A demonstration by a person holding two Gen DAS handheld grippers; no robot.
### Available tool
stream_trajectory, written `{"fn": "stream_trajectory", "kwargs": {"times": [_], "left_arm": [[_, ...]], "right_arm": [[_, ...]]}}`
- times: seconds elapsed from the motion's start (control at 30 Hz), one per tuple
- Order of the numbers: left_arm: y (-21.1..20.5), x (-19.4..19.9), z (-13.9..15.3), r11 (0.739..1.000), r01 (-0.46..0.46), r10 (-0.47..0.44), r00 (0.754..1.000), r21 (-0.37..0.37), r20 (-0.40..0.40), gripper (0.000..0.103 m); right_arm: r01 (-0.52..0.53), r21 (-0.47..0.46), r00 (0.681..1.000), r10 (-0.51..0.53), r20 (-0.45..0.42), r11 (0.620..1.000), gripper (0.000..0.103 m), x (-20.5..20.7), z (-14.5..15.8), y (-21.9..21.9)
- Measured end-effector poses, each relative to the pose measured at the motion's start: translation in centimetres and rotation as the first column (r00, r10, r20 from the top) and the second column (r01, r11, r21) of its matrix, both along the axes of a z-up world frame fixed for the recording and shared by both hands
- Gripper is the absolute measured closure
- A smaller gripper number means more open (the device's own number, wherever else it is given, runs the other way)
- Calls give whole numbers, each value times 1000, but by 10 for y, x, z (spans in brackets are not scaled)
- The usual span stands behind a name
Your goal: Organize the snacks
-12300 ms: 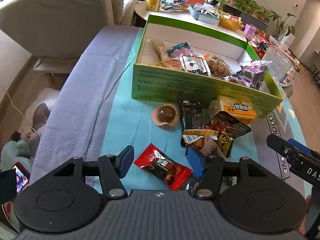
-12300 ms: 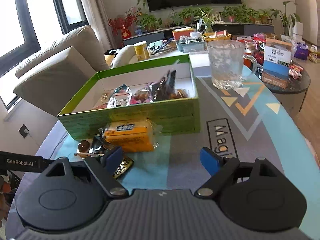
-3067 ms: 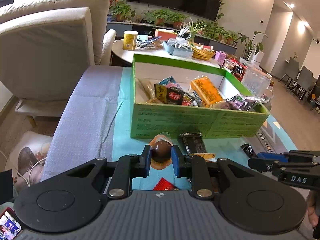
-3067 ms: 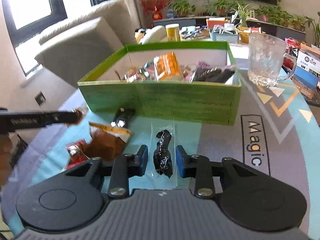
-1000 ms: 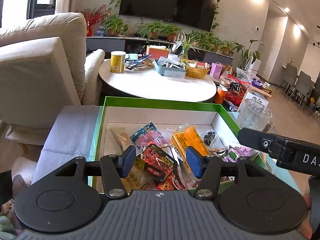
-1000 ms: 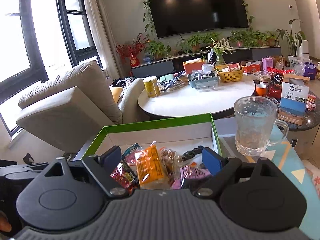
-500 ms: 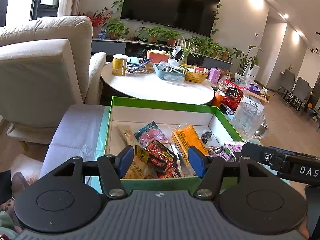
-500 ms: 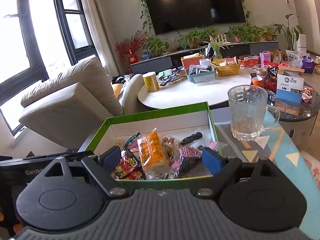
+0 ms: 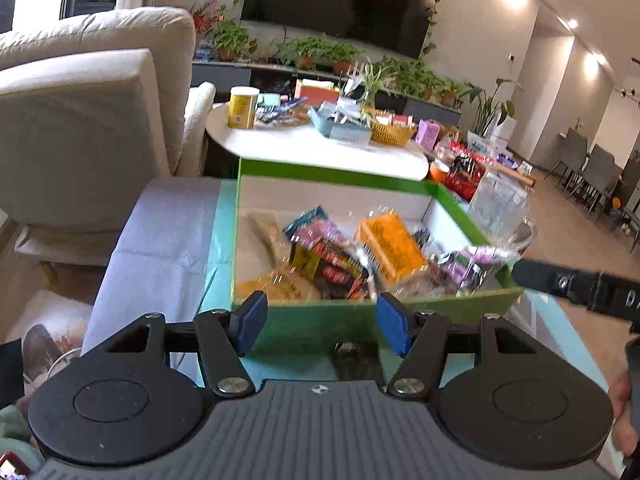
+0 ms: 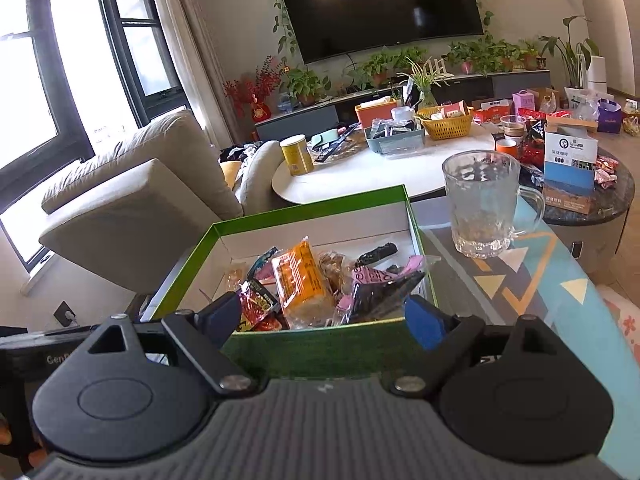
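Note:
A green cardboard box (image 9: 320, 168) (image 10: 312, 212) holds several snack packets, among them an orange pack (image 9: 394, 246) (image 10: 302, 280), a red-and-black pack (image 9: 336, 266) and pink-and-black wrappers (image 10: 380, 284). My left gripper (image 9: 322, 322) is open and empty, hanging in front of the box's near wall. A dark snack packet (image 9: 354, 360) lies on the mat just below it. My right gripper (image 10: 326, 318) is open and empty too, at the box's near right corner. The right gripper's arm (image 9: 580, 286) shows at the right of the left wrist view.
A glass mug (image 10: 486, 204) stands on the patterned mat right of the box. Behind are a white round table (image 10: 384, 172) with a yellow can (image 10: 297, 155) and baskets, and a dark side table with a carton (image 10: 570, 168). A beige sofa (image 9: 80, 128) stands at the left.
Both grippers have drawn back from over the box toward its near side; the near wall and a dark packet on the mat have come into view. Both stay open and empty.

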State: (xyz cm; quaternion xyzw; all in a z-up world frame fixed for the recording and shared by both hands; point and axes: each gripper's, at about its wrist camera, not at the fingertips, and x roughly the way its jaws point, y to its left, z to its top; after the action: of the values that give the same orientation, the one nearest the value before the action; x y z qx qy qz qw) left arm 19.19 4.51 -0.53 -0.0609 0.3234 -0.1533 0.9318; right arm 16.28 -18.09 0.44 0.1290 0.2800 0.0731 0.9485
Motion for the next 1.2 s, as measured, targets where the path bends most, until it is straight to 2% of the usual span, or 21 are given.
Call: {"fn": "stream_trajectory", "kwargs": {"times": [0.3,0.43,0.63,0.7,0.87,1.0,1.07,1.13,1.2], "left_arm": [[12,-23,-20,1000,21,-21,997,-7,-69,45],[11,-33,-27,999,39,-37,996,20,-85,45],[-2,-40,-26,996,89,-89,992,-4,-93,45],[-14,-41,-27,993,115,-113,989,16,-96,45],[-49,-36,-39,981,153,-137,982,122,-126,45],[-65,-22,-55,973,149,-115,975,176,-188,47],[-67,-24,-58,972,148,-119,980,184,-162,52],[-63,-26,-58,975,164,-138,976,152,-169,55],[-59,-33,-52,979,159,-142,981,130,-135,56]], "right_arm": [[-31,-25,999,30,-28,999,23,-8,-7,5],[-42,-25,998,41,-44,999,23,-11,-9,6],[-59,-42,997,56,-55,997,23,-17,-12,11],[-58,-51,997,56,-54,997,23,-19,-13,11],[-42,-50,998,40,-55,998,23,-23,-14,4],[-15,-32,997,13,-74,999,23,-24,-20,-4],[-4,-22,996,2,-85,1000,23,-24,-22,-8],[7,-21,996,-9,-93,1000,23,-25,-24,-12],[17,-24,995,-19,-100,1000,23,-25,-26,-14]]}}
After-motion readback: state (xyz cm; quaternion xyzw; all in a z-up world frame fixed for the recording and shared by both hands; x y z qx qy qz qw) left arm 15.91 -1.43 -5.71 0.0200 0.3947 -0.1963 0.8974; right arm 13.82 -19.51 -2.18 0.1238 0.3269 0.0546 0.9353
